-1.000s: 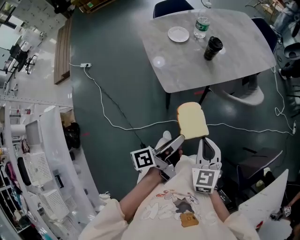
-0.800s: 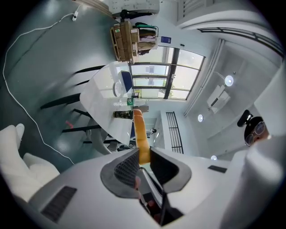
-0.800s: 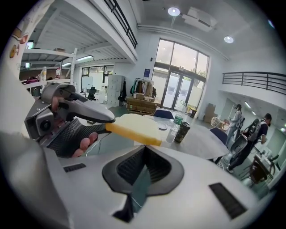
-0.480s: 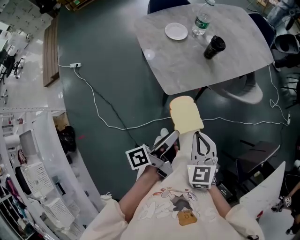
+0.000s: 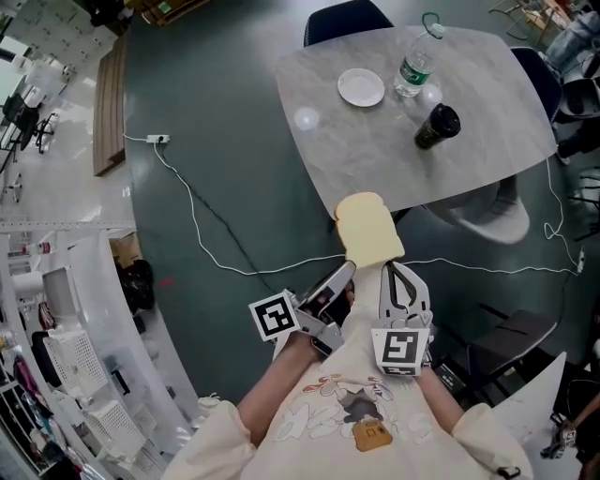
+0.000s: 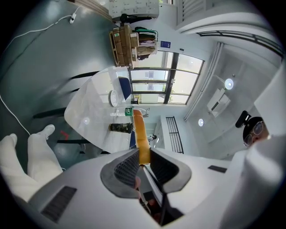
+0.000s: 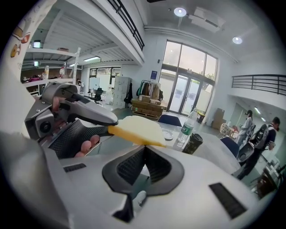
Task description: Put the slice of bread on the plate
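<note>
A pale slice of bread (image 5: 368,227) sticks out flat from my left gripper (image 5: 349,270), which is shut on its near edge. In the left gripper view the bread (image 6: 139,134) stands edge-on between the pads. My right gripper (image 5: 392,269) is just to the right of it, shut and empty, its tips under the bread (image 7: 136,129). The small white plate (image 5: 361,87) lies on the far side of the grey table (image 5: 375,159). The bread's far end reaches the table's near edge.
A clear water bottle (image 5: 413,67) and a black cup (image 5: 437,126) stand to the right of the plate. A dark chair (image 5: 345,17) is behind the table. A white cable (image 5: 202,216) runs across the dark floor. White racks stand at the left.
Both grippers and the bread have moved toward the table; the bread's far end now overlaps the table's near edge. The grip on the bread is unchanged.
</note>
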`<state>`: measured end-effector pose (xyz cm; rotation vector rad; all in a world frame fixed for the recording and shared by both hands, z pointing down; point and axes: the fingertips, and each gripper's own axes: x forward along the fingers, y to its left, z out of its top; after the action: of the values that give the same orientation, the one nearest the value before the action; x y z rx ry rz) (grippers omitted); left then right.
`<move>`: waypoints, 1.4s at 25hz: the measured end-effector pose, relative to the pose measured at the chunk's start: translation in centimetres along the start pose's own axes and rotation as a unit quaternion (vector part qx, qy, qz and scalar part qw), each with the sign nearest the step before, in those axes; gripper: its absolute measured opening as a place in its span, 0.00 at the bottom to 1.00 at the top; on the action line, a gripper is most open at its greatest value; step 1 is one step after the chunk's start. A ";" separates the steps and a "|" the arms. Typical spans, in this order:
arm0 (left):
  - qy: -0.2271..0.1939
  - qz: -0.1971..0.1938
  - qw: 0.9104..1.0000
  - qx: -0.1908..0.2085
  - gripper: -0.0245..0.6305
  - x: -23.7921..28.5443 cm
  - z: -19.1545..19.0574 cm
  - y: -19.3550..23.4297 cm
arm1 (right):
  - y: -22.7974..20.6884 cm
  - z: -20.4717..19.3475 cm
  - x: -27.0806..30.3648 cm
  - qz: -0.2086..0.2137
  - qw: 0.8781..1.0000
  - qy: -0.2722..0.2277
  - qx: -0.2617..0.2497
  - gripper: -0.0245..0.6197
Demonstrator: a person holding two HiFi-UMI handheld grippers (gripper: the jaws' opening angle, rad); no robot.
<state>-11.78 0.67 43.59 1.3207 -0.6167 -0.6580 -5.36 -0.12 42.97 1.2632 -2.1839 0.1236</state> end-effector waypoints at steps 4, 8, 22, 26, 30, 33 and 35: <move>-0.006 0.007 1.000 0.002 0.17 3.8 2.0 -0.1 | -3.1 1.2 3.0 0.011 1.000 -0.001 -0.005 0.05; -0.017 0.012 1.000 0.000 0.17 8.8 4.2 -0.6 | -7.9 2.3 6.4 0.015 1.000 -0.011 0.014 0.05; -0.080 0.059 0.993 0.065 0.17 20.6 12.3 -1.4 | -18.7 6.1 17.1 0.064 0.996 -0.047 0.043 0.05; -0.097 0.054 0.991 0.071 0.17 22.0 14.6 -1.4 | -18.8 6.6 18.6 0.090 0.994 -0.050 0.029 0.05; -0.109 0.048 0.990 0.071 0.17 22.7 17.0 -1.7 | -18.4 7.4 19.5 0.107 0.993 -0.049 0.024 0.05; -0.107 0.047 0.990 0.074 0.17 23.4 18.4 -1.5 | -18.5 7.4 20.2 0.111 0.993 -0.041 0.027 0.05; -0.102 0.048 0.991 0.075 0.17 24.0 19.4 -1.1 | -18.8 7.3 20.8 0.109 0.993 -0.038 0.029 0.05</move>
<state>-9.94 -30.08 46.20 1.3638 -0.9058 -0.6830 -0.92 -28.73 44.32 1.0731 -2.3952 0.2307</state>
